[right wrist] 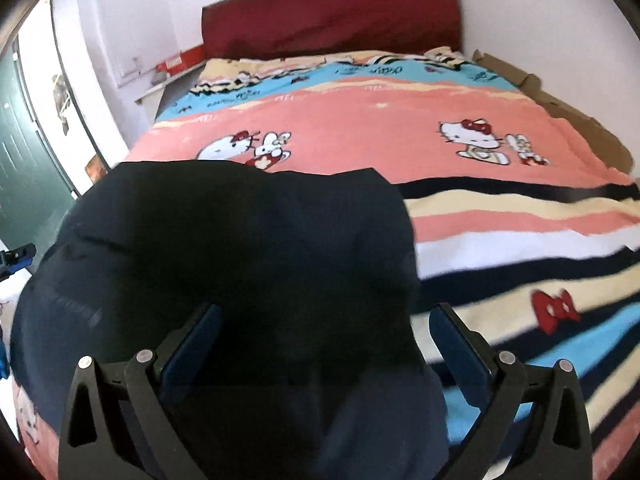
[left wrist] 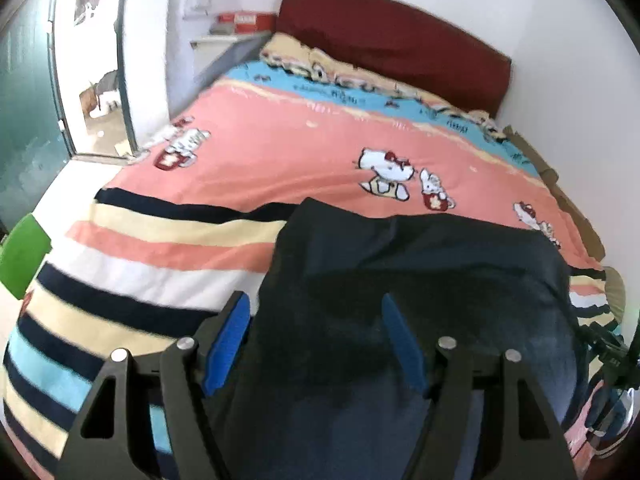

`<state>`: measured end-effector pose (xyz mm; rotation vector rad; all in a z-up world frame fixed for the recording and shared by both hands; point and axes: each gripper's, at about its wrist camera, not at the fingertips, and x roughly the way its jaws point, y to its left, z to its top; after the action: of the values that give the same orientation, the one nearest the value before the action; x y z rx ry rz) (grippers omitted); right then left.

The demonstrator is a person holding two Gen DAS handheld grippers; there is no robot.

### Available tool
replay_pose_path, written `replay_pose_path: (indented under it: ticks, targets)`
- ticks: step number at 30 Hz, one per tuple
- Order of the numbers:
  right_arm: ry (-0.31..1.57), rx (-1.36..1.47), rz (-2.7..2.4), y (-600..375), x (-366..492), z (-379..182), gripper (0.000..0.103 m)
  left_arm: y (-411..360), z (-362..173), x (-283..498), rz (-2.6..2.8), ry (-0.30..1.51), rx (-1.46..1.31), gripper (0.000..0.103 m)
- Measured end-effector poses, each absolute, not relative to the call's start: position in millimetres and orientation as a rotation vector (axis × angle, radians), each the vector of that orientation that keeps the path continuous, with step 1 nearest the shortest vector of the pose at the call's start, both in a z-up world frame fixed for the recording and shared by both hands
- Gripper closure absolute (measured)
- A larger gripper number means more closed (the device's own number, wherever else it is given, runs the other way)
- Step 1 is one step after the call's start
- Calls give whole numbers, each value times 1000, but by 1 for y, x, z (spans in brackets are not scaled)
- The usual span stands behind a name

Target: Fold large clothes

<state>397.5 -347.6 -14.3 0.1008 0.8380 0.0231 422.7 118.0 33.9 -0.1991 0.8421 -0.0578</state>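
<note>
A dark navy garment [left wrist: 420,280] lies on the near end of the bed, directly under and ahead of both tools. The left gripper [left wrist: 316,344] tilts downward over its left edge, jaws apart, the cloth beneath them but not pinched. The right gripper [right wrist: 326,344] angles down likewise over the garment's right edge, jaws wide and unclamped. Beyond both spreads the striped cartoon-cat bedspread [right wrist: 400,120], then the dark red headboard [right wrist: 332,16].
</note>
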Motion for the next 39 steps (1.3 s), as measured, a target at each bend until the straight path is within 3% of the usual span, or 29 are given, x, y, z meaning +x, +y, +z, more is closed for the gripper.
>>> replay_pose_path:
  ticks: [9,20,39]
  targets:
    - [815,107,44,-308,275,10,1,90,42,302,-155,779,-276,36]
    - [714,22,17,-259,146,13,0,36,46,172,-160,771,-162,31]
    - [570,-61,59,-233,71,19,0,14,65,70,53,584,15,31]
